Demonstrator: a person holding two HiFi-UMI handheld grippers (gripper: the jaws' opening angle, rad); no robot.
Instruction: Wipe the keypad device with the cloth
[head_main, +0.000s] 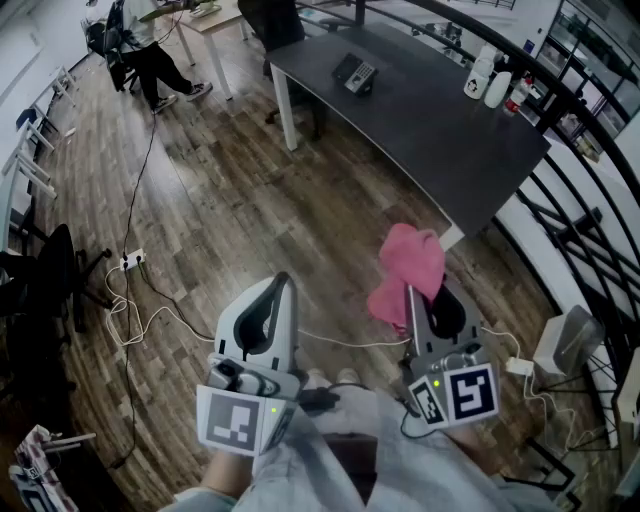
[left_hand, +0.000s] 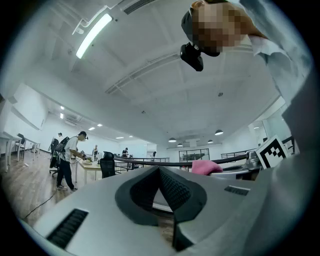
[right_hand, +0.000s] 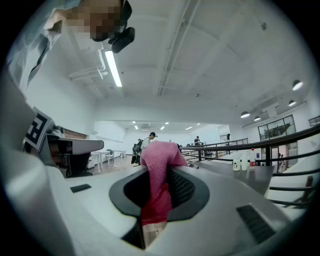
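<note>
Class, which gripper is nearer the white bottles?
Right. The right gripper, clamping the pink cloth, sits below-left of the white bottles; the left gripper lies farther left.

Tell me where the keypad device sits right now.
In the head view the keypad device lies on the dark table, upper centre, left of the white bottles and well apart from the pink cloth.

A dark grey counter (head_main: 430, 130) on white legs stands on the wood-plank floor (head_main: 220, 200), toward 1 o'clock in the head view. The keypad device (head_main: 357, 73) lies flat on it near its 11 o'clock end. Two white bottles (head_main: 479, 72) stand upright, close together, by its 2 o'clock edge. At 9 o'clock a white power strip (head_main: 132, 262) lies on the floor, and a dark cable (head_main: 147, 155) runs up from it toward 11 o'clock.
</note>
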